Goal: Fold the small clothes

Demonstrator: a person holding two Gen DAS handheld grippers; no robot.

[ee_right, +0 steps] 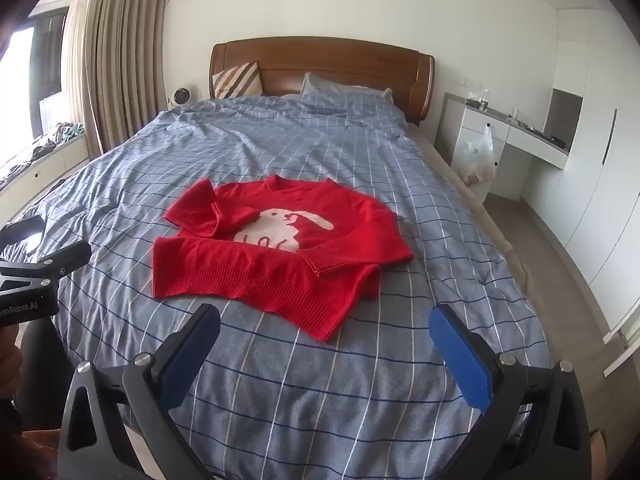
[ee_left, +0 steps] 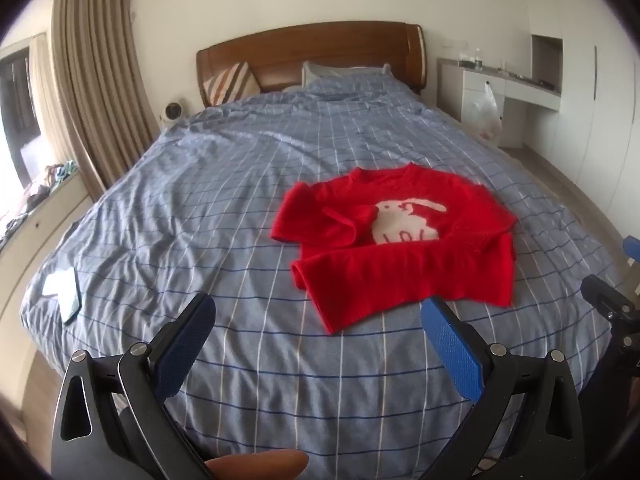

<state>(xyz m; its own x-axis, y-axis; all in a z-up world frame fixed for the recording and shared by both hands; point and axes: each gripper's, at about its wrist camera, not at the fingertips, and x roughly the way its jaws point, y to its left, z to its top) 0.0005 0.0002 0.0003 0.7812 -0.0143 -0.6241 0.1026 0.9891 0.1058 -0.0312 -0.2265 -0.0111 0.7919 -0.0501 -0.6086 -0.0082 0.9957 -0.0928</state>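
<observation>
A small red knitted sweater (ee_left: 396, 240) with a white rabbit on the chest lies face up on the blue checked bed (ee_left: 224, 184). Both sleeves are folded in over the body. It also shows in the right wrist view (ee_right: 276, 248). My left gripper (ee_left: 320, 316) is open and empty, held above the bed just in front of the sweater's hem. My right gripper (ee_right: 324, 328) is open and empty, also just short of the hem. The right gripper's body shows at the right edge of the left wrist view (ee_left: 612, 304). The left gripper's body shows at the left edge of the right wrist view (ee_right: 36, 272).
A folded white and teal item (ee_left: 64, 292) lies near the bed's left front corner. Pillows (ee_left: 344, 72) and a wooden headboard (ee_left: 312, 48) are at the far end. A white desk with a plastic bag (ee_right: 478, 160) stands to the right. A window bench with clothes (ee_right: 52, 140) runs along the left.
</observation>
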